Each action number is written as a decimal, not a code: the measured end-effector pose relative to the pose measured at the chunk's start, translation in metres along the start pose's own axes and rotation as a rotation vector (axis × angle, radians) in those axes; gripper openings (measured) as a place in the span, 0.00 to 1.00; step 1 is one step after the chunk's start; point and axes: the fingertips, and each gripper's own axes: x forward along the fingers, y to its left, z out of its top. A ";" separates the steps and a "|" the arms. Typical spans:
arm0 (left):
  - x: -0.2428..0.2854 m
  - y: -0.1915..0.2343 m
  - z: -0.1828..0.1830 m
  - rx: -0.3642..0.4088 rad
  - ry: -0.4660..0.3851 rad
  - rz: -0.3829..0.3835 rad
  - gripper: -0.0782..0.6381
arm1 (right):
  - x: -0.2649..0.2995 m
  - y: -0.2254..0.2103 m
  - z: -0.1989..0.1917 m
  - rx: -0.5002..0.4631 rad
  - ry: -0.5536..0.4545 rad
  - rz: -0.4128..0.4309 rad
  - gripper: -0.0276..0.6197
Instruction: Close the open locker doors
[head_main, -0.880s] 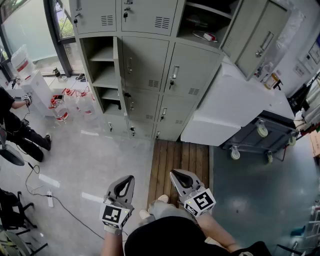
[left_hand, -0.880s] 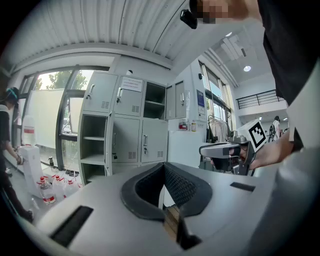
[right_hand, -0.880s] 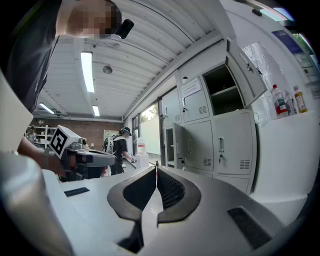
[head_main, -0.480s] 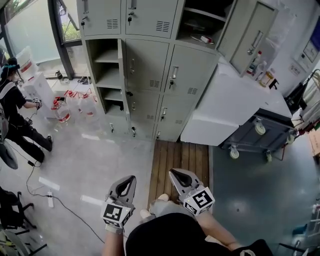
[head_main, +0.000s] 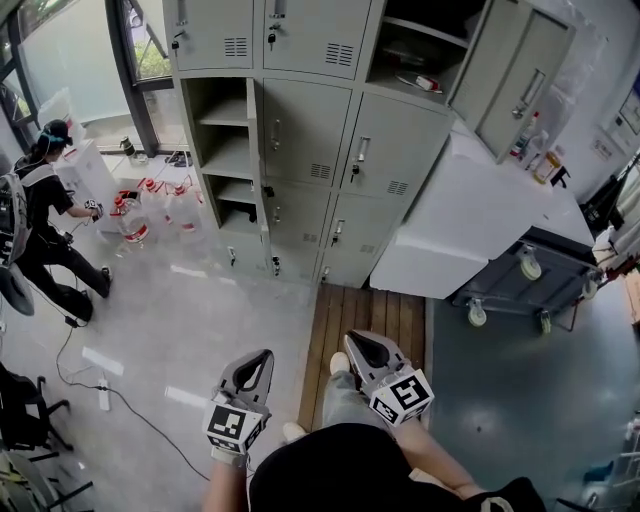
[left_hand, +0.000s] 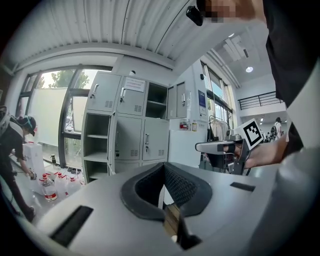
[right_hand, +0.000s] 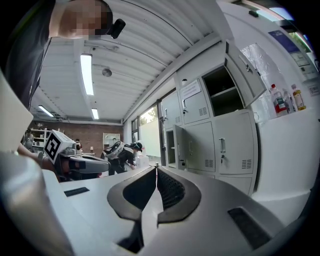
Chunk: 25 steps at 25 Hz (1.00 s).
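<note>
We stand at the near end of a wooden pallet (head_main: 370, 315) facing the grey lockers (head_main: 385, 150), both grippers held low in front of us and well apart from them. Our left gripper (head_main: 263, 355) has its jaws pressed together with nothing between them, and our right gripper (head_main: 350, 341) is likewise closed and empty. Two doors stand open: the tall door (head_main: 252, 140) of the left column, swung out so that we see it nearly edge-on beside its shelves (head_main: 225, 150), and the upper-right door (head_main: 520, 80), swung out to the right above a white cabinet (head_main: 470, 215) (a small red-and-white item (head_main: 428, 83) lies in that open compartment). The other doors we can see are shut. Off to the left a person (head_main: 45, 220) bends toward some water bottles (head_main: 140, 205) on the floor
</note>
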 end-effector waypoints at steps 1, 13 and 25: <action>0.006 0.005 -0.001 -0.001 0.003 0.007 0.13 | 0.006 -0.007 -0.001 0.007 0.002 0.001 0.10; 0.128 0.079 0.003 -0.056 0.063 0.220 0.13 | 0.124 -0.126 0.010 0.034 0.019 0.173 0.10; 0.244 0.146 0.035 -0.064 0.058 0.460 0.13 | 0.212 -0.215 0.031 0.002 0.045 0.373 0.10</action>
